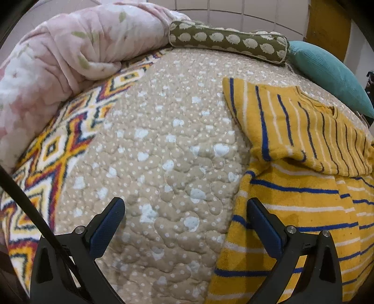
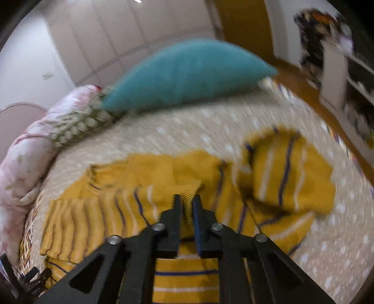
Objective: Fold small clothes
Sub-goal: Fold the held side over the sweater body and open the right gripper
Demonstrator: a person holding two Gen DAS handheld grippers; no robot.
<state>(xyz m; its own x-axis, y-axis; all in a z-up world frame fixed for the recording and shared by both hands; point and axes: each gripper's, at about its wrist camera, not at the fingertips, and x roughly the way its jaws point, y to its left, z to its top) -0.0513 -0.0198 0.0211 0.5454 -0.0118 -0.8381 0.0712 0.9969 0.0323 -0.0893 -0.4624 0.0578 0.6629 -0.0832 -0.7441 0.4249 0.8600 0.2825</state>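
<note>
**Operator A:** Yellow terry cloth with blue and white stripes: confirm the garment.

**Operator B:** Confirmed. The small jumper [image 1: 303,163] lies on the bed, on the beige quilt [image 1: 168,140] with pale dots. One sleeve is folded across the body, so the stripes run in two directions. In the right wrist view the other sleeve [image 2: 289,173] spreads out to the right.

**Operator A:** State of the fingers?

**Operator B:** Left gripper [image 1: 185,212]: fingers spread wide, nothing between them, hovering over bare quilt at the jumper's left edge. Right gripper [image 2: 187,198]: fingers nearly closed, a narrow gap only, tips at a ridge of yellow cloth near the collar. The view is blurred; I cannot tell whether the pads press on it.

**Operator A:** Edges and free room?

**Operator B:** Open quilt lies left of the jumper and beyond it. A patterned zigzag blanket [image 1: 58,145] borders the quilt on the left.

**Operator A:** Surroundings?

**Operator B:** A pink flowered duvet [image 1: 70,46], an olive bolster [image 1: 229,41] and a teal pillow [image 2: 187,74] line the far side, against a tiled wall [image 1: 245,11].
</note>
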